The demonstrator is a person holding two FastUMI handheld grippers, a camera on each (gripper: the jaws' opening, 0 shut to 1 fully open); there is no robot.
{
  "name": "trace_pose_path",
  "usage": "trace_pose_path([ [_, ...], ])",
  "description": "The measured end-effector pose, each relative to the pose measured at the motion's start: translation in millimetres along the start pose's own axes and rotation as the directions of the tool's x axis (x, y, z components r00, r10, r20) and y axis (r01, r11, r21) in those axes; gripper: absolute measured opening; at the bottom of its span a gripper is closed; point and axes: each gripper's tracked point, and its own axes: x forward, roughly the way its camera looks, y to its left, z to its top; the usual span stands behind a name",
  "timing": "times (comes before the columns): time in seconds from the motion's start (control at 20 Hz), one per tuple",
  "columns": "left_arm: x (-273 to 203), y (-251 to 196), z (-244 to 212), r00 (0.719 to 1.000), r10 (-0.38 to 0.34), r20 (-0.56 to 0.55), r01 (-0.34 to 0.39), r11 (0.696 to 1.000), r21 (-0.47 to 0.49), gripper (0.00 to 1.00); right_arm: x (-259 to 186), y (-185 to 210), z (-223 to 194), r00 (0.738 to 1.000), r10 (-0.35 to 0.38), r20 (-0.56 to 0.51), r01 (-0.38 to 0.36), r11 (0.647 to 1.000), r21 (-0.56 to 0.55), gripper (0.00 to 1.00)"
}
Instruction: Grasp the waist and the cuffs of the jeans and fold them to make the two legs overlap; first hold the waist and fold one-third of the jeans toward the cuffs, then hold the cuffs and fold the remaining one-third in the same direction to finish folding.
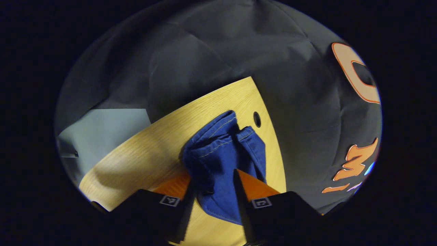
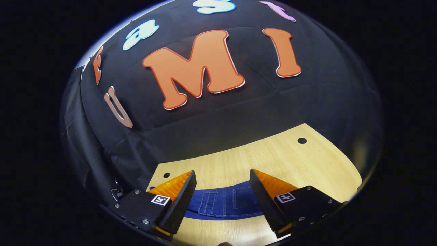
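The blue jeans lie on a light wooden table [image 2: 280, 153]. In the left gripper view their cuffs [image 1: 222, 147] are bunched up, hems with pale stitching pointing away, and the cloth fills the gap between the fingers of my left gripper [image 1: 213, 186], which is shut on it. More denim hangs down below the fingers. In the right gripper view the waist end of the jeans [image 2: 223, 203], with its back pockets, lies flat on the table. My right gripper [image 2: 222, 194] hovers just over it, open, with nothing pressed between its fingers.
The table has a small round hole [image 1: 257, 119] close behind the cuffs, and two more holes [image 2: 302, 140] near its far edge. The black booth cloth [image 2: 218, 112] hangs right behind the table. A pale floor patch [image 1: 102, 130] lies off the table's edge.
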Motion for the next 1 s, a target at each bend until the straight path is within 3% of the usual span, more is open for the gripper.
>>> trace_pose_path([
  [0.1, -4, -1, 1, 1.0, 0.007, 0.01, -0.007, 1.0, -0.01, 0.55, -3, -10, 1, 1.0, -0.003, 0.002, 0.003, 1.0, 0.017, 0.96],
  [0.15, 12, 14, 11, 0.994, 0.097, 0.053, -0.097, 0.995, -0.011, 0.55, -4, -15, 1, 1.0, -0.01, 0.001, 0.01, 1.0, 0.025, 0.96],
  [0.25, -24, 6, 12, 0.994, 0.073, 0.083, -0.068, 0.996, -0.052, 0.08, -6, -20, -1, 1.0, -0.006, -0.005, 0.007, 0.999, 0.039, 0.96],
  [0.3, -5, 6, 13, 0.993, 0.071, 0.093, -0.066, 0.997, -0.048, 0.07, -7, -19, 0, 1.0, 0.002, -0.004, -0.002, 0.999, 0.041, 0.96],
  [0.45, -22, -4, 18, 0.99, 0.028, 0.137, -0.026, 1.0, -0.017, 0.07, -4, -24, 1, 1.0, 0.014, -0.006, -0.014, 0.999, 0.03, 0.97],
  [0.5, -18, -8, 15, 0.988, 0.02, 0.15, -0.019, 1.0, -0.007, 0.01, -6, -25, 2, 1.0, 0.017, -0.005, -0.017, 0.999, 0.034, 0.96],
  [0.55, -35, -20, 18, 0.985, -0.012, 0.171, 0.011, 1.0, 0.008, 0.04, -6, -24, 3, 1.0, 0.03, -0.002, -0.03, 0.999, 0.036, 0.96],
  [1.0, -101, -102, 10, 0.958, -0.099, 0.269, 0.047, 0.98, 0.193, 0.04, -8, -25, 26, 0.995, 0.098, 0.035, -0.099, 0.995, 0.028, 0.96],
])
